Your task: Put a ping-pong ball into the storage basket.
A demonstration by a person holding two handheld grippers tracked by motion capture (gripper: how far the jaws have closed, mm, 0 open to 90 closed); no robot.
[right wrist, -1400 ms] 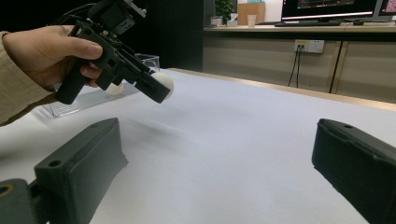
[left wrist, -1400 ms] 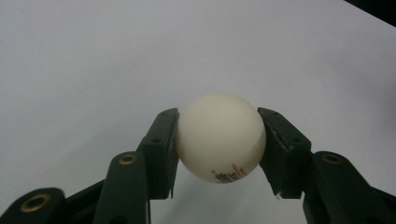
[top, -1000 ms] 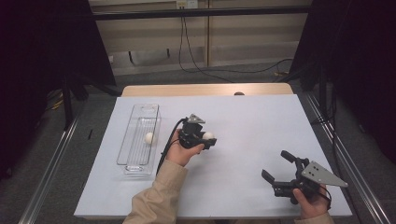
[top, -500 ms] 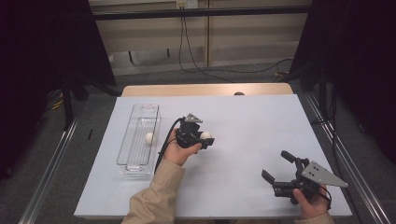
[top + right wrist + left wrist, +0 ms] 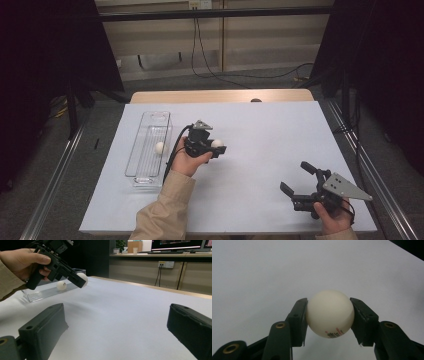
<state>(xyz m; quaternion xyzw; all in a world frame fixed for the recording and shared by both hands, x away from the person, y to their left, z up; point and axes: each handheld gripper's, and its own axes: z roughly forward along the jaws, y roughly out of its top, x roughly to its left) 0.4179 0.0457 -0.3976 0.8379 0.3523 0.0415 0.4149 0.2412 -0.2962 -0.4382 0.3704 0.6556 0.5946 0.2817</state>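
The left gripper (image 5: 216,148) is clamped on a white ball (image 5: 330,313), a smooth, matte sphere with small red and dark print near its underside. In the left gripper view the 2 black jaws press flat against the ball's opposite sides, and the ball bulges out above and below them. In the high view this gripper is held in the person's left hand (image 5: 186,160) above the white bench (image 5: 260,135), just to the right of a clear tray (image 5: 145,176), with the ball at its tip pointing away from the tray.

The tray is a long, narrow, transparent plastic box with upright walls and a ribbed floor. A second white ball (image 5: 159,147) of the same round shape lies inside it, about midway along its length; the right gripper view shows it resting on the ribbed floor.

The right gripper (image 5: 298,180) sits low at the near right corner of the bench in the person's right hand (image 5: 334,220), well apart from the tray and the left gripper. Its 2 blocky, matte black jaws stand wide apart with nothing between them, and a grey 3-cornered plate tops its body.

The bench surface is a plain, smooth white sheet, with a strip of light wood showing along its far edge.
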